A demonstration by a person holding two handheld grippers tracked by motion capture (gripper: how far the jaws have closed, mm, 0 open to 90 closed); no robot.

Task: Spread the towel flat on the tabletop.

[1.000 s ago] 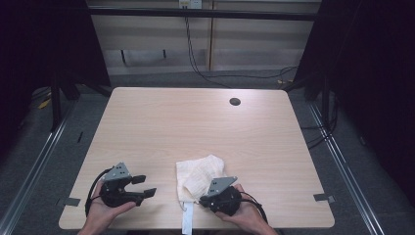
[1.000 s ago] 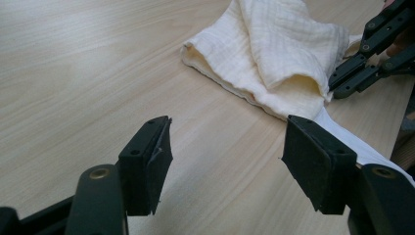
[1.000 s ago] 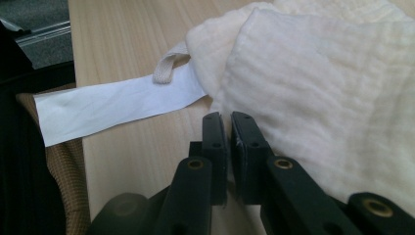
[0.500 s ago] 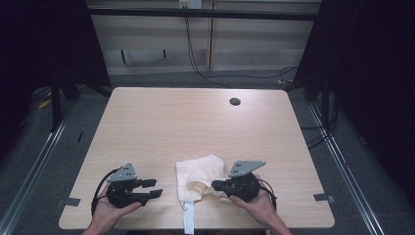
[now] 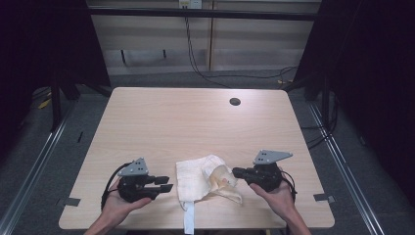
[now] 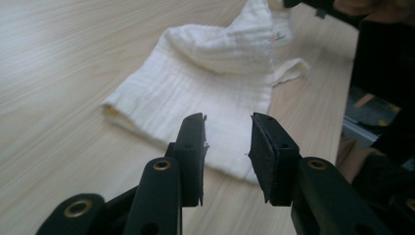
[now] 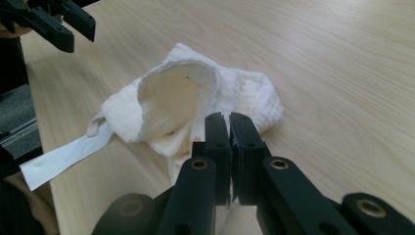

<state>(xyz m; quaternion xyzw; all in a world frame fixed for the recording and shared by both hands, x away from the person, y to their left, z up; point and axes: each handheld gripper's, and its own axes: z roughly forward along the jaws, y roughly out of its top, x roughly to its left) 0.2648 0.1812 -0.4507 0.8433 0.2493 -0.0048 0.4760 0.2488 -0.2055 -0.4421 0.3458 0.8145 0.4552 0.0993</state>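
far tabletop (image 5: pixel 195 122): bare | obstacle: white cloth (image 5: pixel 195 178) between grippers | hole (image 5: pixel 235 102): flush

Cloth garment (image 5: pixel 203 177): on the tabletop (image 5: pixel 195 122), near its front edge, strap overhanging. Left gripper (image 5: pixel 164 184) just left of it; right gripper (image 5: pixel 236 172) at its right edge. Round hole (image 5: pixel 235 102) far behind, right.

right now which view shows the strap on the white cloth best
The right gripper view: the strap lies flat and whole, trailing from the white cloth. The high view shows it small, hanging over the table edge. The left gripper view catches a short bit.
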